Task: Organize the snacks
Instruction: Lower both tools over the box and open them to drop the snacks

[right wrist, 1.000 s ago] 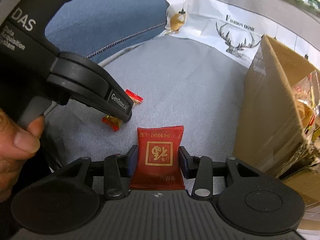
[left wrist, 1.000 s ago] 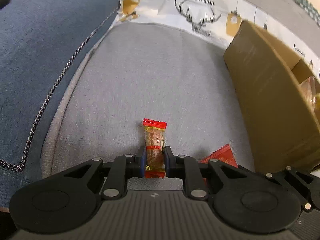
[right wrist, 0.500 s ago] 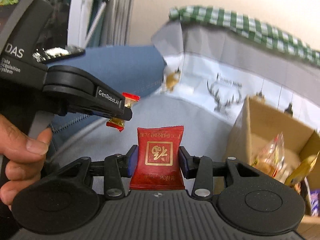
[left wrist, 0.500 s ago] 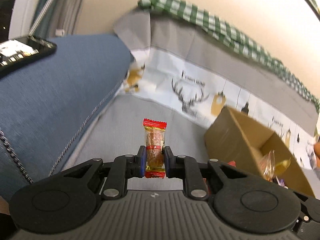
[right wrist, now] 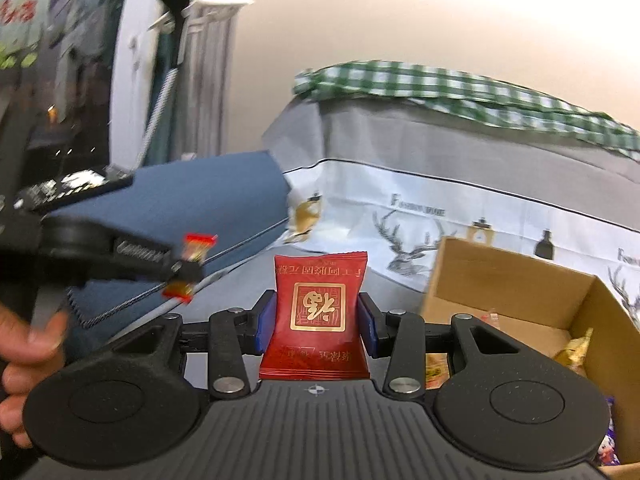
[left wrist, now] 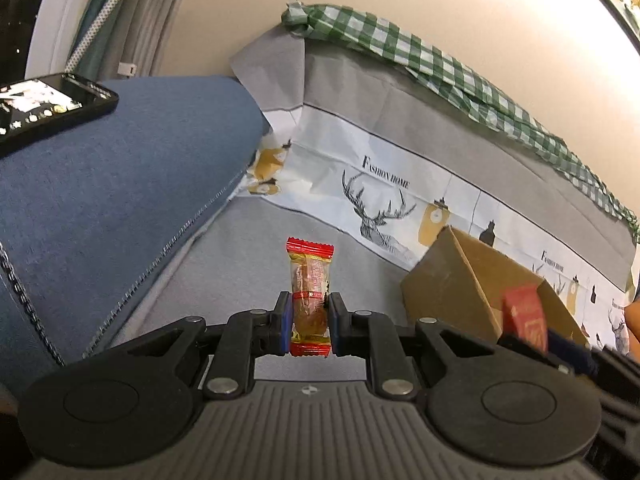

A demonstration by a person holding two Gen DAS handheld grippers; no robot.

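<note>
While left gripper (left wrist: 307, 322) clamps candy (left wrist: 310, 300), right gripper (right wrist: 316, 322) pinches red packet (right wrist: 318, 316)

A black smartphone (left wrist: 48, 106) is lying on a blue cushion (left wrist: 120, 200), while a green checked cloth (left wrist: 460, 76) is draping along the sofa back (left wrist: 400, 112).

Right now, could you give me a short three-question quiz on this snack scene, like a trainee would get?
1. True or false: the left gripper holds a slim clear candy with red ends.
2. What does the right gripper hold? A) a green can B) a flat red packet C) nothing
3. Fill in: the open container to the right, already holding snacks, is a cardboard ___.

Key: 1 true; 2 B; 3 box.
</note>
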